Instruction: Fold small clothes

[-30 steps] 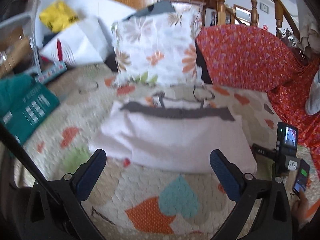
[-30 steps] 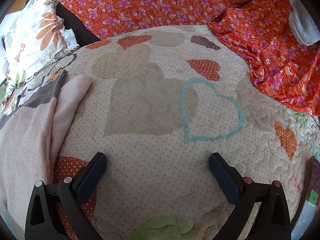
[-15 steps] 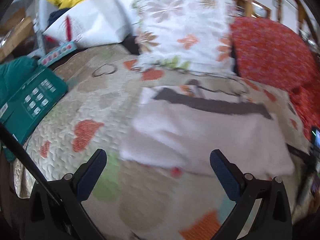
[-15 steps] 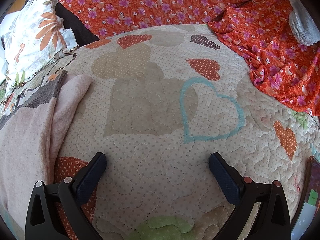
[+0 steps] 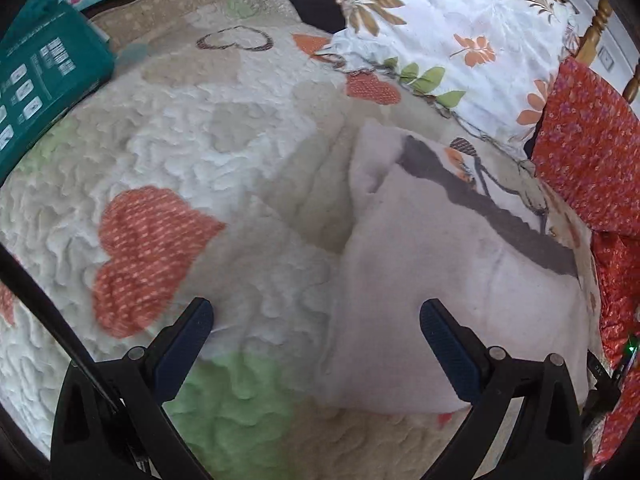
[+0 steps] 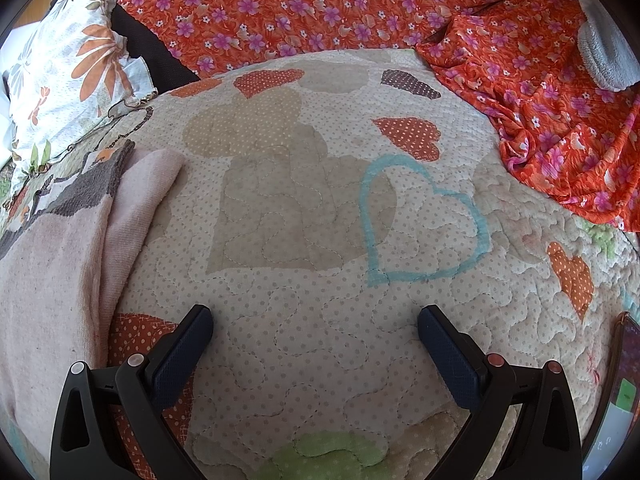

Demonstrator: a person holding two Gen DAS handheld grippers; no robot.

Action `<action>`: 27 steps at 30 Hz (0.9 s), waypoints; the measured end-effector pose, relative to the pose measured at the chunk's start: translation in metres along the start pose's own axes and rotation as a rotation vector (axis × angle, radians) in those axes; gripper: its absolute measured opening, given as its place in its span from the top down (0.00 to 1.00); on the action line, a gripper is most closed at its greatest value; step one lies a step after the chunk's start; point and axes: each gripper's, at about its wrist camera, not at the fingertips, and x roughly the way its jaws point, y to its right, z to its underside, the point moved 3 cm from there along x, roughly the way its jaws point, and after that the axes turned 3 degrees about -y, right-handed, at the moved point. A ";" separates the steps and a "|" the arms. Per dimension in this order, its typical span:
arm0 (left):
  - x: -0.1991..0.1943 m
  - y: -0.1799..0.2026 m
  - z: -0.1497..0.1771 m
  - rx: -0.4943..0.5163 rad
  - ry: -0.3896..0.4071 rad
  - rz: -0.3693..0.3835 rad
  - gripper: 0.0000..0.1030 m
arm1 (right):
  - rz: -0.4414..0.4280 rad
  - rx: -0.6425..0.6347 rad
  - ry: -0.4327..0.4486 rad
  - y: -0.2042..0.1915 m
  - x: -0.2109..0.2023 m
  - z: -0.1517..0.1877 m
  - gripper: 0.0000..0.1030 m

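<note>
A pale pink knitted garment with a dark grey band lies folded flat on the heart-patterned quilt. My left gripper is open and empty, low over the garment's left edge, its right finger above the cloth. In the right wrist view the same garment lies at the far left. My right gripper is open and empty over the bare quilt, to the right of the garment.
A floral pillow leans at the back. Orange flowered fabric covers the back and right side. A green box sits at the left. A grey fluffy item lies at the far right. A phone lies at the right edge.
The left gripper has swung left and dropped closer to the quilt, so the garment now sits to the right in its view. The right gripper has not moved.
</note>
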 end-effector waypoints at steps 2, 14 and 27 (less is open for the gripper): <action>0.006 0.006 0.000 -0.007 -0.036 0.062 0.07 | 0.000 0.000 0.000 0.000 0.000 0.000 0.00; 0.011 0.042 -0.010 0.044 -0.079 -0.045 0.94 | 0.001 0.000 0.000 0.000 0.000 0.000 0.00; -0.040 0.293 0.020 0.437 -0.020 0.167 0.95 | 0.001 0.001 0.000 0.000 0.000 0.001 0.00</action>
